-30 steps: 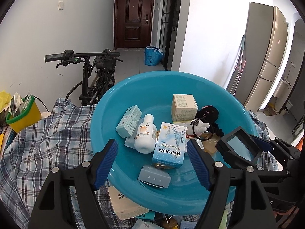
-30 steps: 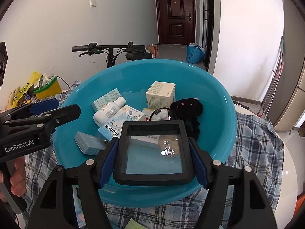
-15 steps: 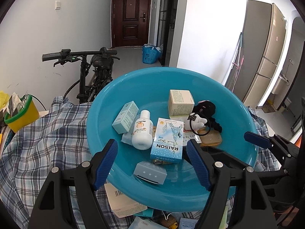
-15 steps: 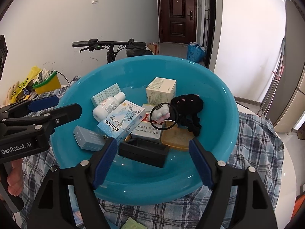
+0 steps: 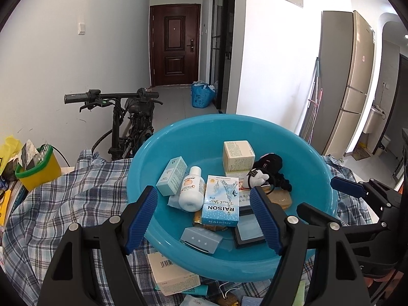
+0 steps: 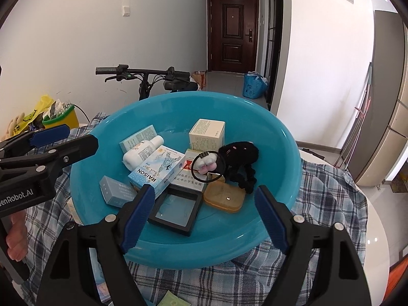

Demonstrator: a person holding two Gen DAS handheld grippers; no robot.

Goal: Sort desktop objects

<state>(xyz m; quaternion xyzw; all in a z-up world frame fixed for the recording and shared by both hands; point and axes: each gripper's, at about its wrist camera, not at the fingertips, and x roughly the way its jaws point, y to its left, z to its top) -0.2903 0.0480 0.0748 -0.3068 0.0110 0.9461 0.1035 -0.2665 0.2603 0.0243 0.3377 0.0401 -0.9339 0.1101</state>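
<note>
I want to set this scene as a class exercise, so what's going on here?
A person is sorting small items into a blue basin on a checked cloth. Both hand-held grippers, left and right, hover open and empty at its near rim. A black framed case lies inside among boxes, just beyond the right one.

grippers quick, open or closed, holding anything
left gripper: open, holding nothing.
right gripper: open, holding nothing; the black frame lies in the blue basin.

1 basin (image 6: 285, 137) – 6 boxes (image 6: 156, 172), 1 bottle (image 6: 142, 150), 2 cases (image 6: 176, 207).
</note>
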